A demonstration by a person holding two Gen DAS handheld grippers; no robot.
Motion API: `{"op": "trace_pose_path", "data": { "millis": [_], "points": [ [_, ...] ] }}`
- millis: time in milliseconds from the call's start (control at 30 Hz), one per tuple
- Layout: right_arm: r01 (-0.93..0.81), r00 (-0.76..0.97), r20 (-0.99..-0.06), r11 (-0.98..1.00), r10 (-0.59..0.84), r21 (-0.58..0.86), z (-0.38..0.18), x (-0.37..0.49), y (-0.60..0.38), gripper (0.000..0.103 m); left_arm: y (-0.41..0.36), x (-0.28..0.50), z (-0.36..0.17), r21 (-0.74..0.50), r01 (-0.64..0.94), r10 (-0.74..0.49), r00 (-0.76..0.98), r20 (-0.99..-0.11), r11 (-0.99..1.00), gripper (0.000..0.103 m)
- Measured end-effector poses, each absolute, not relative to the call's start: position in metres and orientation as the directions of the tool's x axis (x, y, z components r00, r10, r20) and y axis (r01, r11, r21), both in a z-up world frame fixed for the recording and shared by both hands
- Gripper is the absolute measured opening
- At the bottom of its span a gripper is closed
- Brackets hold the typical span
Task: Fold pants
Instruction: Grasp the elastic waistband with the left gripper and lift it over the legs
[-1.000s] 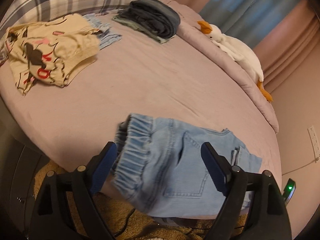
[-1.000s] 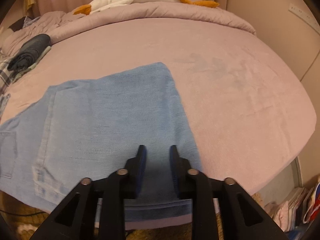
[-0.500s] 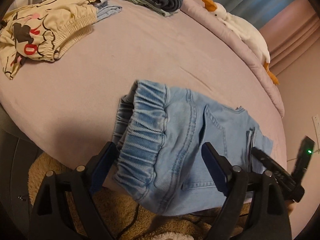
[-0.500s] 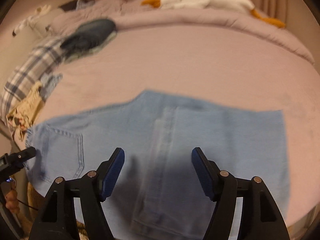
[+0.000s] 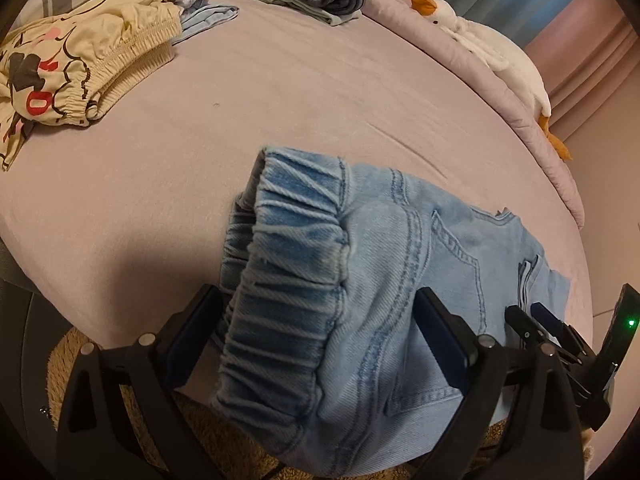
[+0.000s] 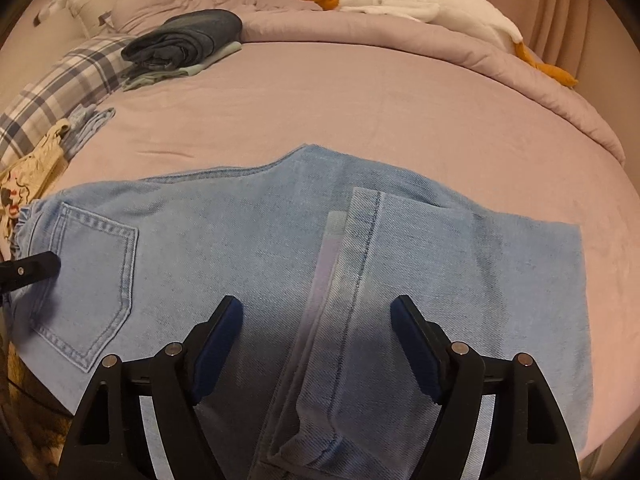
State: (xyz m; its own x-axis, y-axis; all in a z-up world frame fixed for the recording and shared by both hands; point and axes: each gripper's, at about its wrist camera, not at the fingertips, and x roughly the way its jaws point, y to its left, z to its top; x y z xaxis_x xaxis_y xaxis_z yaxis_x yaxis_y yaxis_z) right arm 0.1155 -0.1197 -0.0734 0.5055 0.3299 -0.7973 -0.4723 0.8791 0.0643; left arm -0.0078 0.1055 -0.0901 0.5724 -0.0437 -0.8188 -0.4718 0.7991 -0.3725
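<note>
Broad mauve bed sheet (image 6: 360,92) underneath everything. Light-blue denim pants (image 6: 224,240), already doubled once with hems lying over the thighs, spread along the near edge of the bed, elastic waistband (image 5: 288,280) overhanging at 6 o'clock in the left view. Left gripper (image 5: 316,332) spread wide, straddling the waistband, gripping nothing. Right gripper (image 6: 316,344) likewise released, hovering over the folded-back hem at 6 o'clock. Best next: pinch both layers squarely at the waistband, lift low, carry across, keep side seams aligned, avoid dragging fabric off the edge.
</note>
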Motion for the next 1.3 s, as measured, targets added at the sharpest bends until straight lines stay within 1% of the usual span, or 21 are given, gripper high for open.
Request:
{"op": "trace_pose_path", "data": {
  "millis": [167, 500, 967, 1033, 1300],
  "points": [
    [-0.468, 0.504, -0.796, 0.880, 0.336, 0.076, -0.073, 0.113, -0.121, 0.079, 0.105, -0.006, -0.090, -0.364, -0.475, -0.038, 0.566, -0.823, 0.801, 0.096],
    [-0.473, 0.500, -0.792, 0.877, 0.350, 0.089, -0.073, 0.113, -0.122, 0.080, 0.096, -0.006, -0.088, -0.321, -0.501, 0.007, 0.547, -0.837, 0.804, 0.086],
    [-0.476, 0.499, -0.787, 0.874, 0.362, 0.100, -0.073, 0.111, -0.125, 0.082, 0.093, -0.009, -0.086, -0.320, -0.511, 0.012, 0.544, -0.839, 0.797, 0.080],
    [-0.477, 0.499, -0.787, 0.873, 0.363, 0.101, -0.073, 0.111, -0.125, 0.082, 0.093, -0.010, -0.085, -0.335, -0.511, 0.000, 0.549, -0.836, 0.792, 0.076],
    [-0.481, 0.498, -0.785, 0.871, 0.368, 0.102, -0.073, 0.110, -0.125, 0.082, 0.090, -0.012, -0.080, -0.355, -0.507, -0.018, 0.555, -0.832, 0.785, 0.068]
  ]
}}
